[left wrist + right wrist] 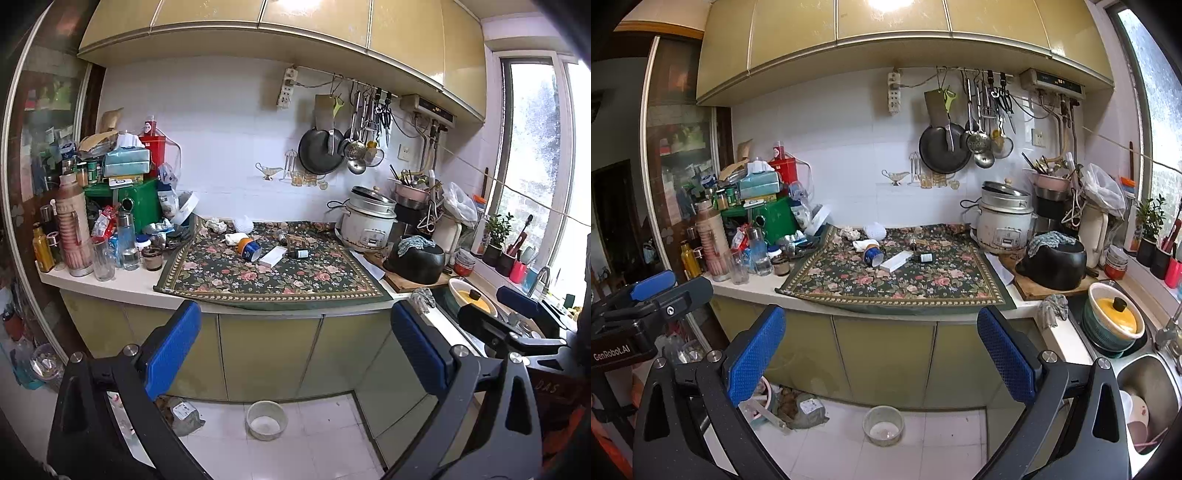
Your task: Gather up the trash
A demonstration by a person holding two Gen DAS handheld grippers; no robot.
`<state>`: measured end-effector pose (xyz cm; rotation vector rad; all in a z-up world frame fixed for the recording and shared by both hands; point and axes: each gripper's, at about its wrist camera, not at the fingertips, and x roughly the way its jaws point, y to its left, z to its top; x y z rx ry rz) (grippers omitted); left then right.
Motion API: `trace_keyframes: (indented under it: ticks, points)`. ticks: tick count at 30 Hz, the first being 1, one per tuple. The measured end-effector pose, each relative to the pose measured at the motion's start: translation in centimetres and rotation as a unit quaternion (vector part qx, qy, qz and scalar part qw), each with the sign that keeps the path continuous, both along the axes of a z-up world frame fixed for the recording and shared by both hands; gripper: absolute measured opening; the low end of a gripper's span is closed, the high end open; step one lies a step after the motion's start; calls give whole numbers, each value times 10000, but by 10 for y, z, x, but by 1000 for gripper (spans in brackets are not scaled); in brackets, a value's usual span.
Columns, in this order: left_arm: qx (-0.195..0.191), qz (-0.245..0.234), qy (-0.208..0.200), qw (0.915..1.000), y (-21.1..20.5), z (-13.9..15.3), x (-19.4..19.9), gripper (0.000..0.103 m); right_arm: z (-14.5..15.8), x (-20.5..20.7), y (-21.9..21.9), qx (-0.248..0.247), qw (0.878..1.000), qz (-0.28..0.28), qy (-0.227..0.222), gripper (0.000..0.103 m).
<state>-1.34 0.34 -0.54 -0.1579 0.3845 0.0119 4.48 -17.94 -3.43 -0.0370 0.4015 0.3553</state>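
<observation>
Trash lies on a floral cloth (295, 277) (923, 280) on the counter: a tipped blue cup with an orange lid (248, 248) (873, 254), a flat white box (273, 256) (897, 261), a small dark bottle (300, 254) (923, 257), and crumpled tissues (216, 224) (849, 232). My left gripper (295, 343) is open and empty, held in front of the cabinet doors well short of the counter. My right gripper (882, 343) is open and empty at a similar distance. Each gripper shows at the edge of the other's view.
Bottles, jars and boxes crowd the counter's left end (92, 221). A rice cooker (369, 221), a black pot (415, 258) and a sink (1145, 380) with dishes are on the right. A bowl (266, 419) and a bag (809, 410) sit on the floor.
</observation>
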Motion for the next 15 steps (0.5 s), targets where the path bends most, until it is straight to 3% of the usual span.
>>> trace_keyframes:
  ticks: [15]
  points:
    - [-2, -110, 226, 9997, -1, -14, 2, 103, -10, -1, -7, -22, 9994, -157, 301, 103]
